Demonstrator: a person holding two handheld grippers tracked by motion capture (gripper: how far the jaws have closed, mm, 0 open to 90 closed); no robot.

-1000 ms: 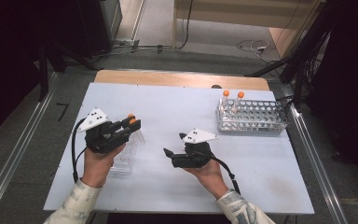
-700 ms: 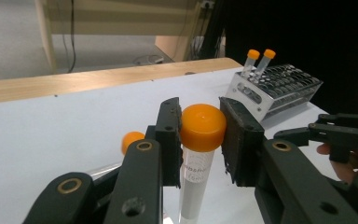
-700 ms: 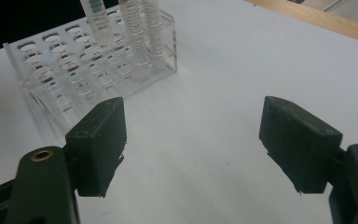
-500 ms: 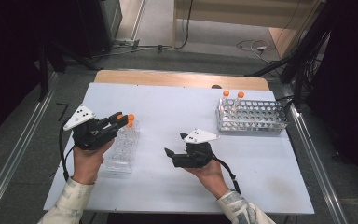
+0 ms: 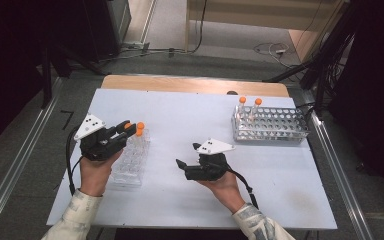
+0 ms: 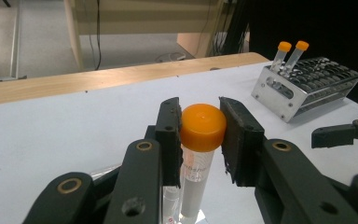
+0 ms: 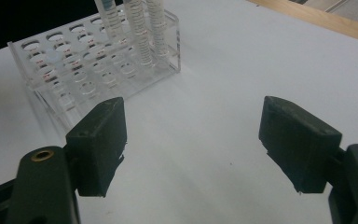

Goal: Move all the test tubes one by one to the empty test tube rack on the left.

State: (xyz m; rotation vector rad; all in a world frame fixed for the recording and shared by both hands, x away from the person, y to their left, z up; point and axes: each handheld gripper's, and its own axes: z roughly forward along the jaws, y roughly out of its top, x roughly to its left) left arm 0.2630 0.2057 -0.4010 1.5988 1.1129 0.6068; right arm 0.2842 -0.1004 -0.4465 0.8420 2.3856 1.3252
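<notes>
Left gripper [image 6: 200,140] seen closed on orange-capped tube [image 6: 202,140], pads pressed against cap sides; tube upright, its lower end at clear plastic rack [image 5: 130,157]. Grip detail given by left gripper view; in high view, two orange caps seen at jaw tips over clear rack's far end. Right gripper [image 7: 193,144] held wide, nothing between pads, bare white table [image 7: 223,93] beneath. Metal rack [image 5: 270,125] with two capped tubes placed at table's far right.
</notes>
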